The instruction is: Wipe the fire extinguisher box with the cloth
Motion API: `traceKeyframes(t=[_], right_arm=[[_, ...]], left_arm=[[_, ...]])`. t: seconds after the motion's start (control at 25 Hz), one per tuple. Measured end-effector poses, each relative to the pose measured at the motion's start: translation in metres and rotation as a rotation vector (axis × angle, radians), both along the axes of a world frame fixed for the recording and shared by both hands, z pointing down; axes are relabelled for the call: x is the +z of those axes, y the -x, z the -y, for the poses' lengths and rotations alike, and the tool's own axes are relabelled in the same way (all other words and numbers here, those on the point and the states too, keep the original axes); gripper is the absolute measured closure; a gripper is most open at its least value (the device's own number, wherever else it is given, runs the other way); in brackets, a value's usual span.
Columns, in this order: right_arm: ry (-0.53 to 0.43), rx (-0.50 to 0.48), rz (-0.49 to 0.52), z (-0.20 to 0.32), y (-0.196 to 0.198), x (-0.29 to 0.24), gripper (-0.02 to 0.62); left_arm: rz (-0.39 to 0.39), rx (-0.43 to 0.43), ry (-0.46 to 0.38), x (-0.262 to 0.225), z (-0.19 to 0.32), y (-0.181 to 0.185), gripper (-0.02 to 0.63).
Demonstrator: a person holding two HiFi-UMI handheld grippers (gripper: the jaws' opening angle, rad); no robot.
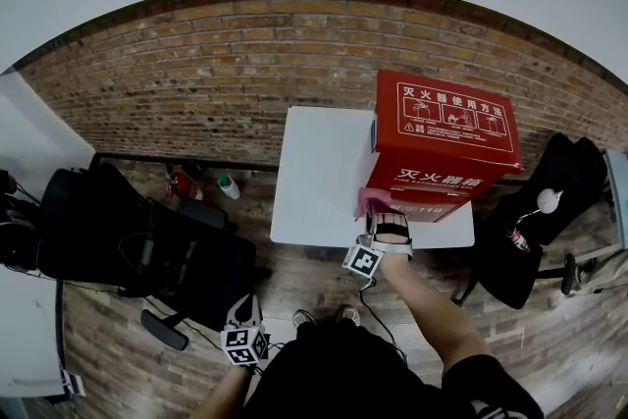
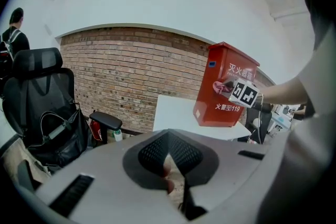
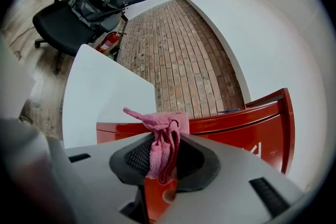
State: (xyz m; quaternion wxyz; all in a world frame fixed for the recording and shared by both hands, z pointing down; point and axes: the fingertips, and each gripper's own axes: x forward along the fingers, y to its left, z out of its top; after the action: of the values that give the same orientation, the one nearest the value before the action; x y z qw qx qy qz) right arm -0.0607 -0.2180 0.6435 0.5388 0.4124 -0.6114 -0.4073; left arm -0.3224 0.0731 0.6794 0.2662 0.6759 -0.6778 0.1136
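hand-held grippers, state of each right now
left hand-held gripper: closed, empty
right hand-held gripper: closed on the pink cloth, against the fire extinguisher box

The person wears a black short-sleeved top point(image 1: 339, 370), its sleeve point(image 1: 479, 376) ending above the elbow, and pale shoes point(image 1: 304, 317). The left gripper point(image 2: 169, 152) has a smooth light-grey shell with narrow black slots set into it on either side. A black collar surrounds its two black fingers point(image 2: 152, 152), which are faced with a fine mesh texture. The right gripper point(image 3: 164, 157) is built alike: grey shell, black slots, black meshed pads point(image 3: 137, 157). Each carries a cube point(image 1: 363, 260) with white faces and black square markers. In the head view a white band point(image 1: 392, 246) crosses the right gripper's black frame, and a thin dark cable point(image 1: 371, 304) hangs below its cube.
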Motion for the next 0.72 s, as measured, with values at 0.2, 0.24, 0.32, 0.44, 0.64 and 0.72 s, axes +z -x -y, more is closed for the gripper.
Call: traceKeyframes(t=[0.2, 0.24, 0.32, 0.44, 0.64, 0.72], right_arm=[[0.012, -0.001, -0.002, 0.0, 0.0, 0.009, 0.495], [0.015, -0.002, -0.003, 0.0, 0.0, 0.011, 0.495], [0.027, -0.003, -0.002, 0.0, 0.001, 0.017, 0.495], [0.034, -0.003, -0.001, 0.0, 0.001, 0.023, 0.495], [0.059, -0.004, -0.011, -0.001, 0.0, 0.037, 0.495], [0.068, -0.003, -0.012, -0.001, 0.001, 0.045, 0.495]], left_arm=[[0.0, -0.01, 0.01, 0.002, -0.006, 0.002, 0.584], [0.0, -0.012, 0.012, 0.003, -0.007, 0.002, 0.583], [0.001, -0.017, 0.018, 0.004, -0.009, 0.003, 0.584], [-0.003, -0.024, 0.031, 0.005, -0.013, 0.003, 0.583], [0.002, -0.027, 0.038, 0.005, -0.019, 0.003, 0.584], [-0.001, -0.029, 0.036, 0.004, -0.02, 0.002, 0.584]])
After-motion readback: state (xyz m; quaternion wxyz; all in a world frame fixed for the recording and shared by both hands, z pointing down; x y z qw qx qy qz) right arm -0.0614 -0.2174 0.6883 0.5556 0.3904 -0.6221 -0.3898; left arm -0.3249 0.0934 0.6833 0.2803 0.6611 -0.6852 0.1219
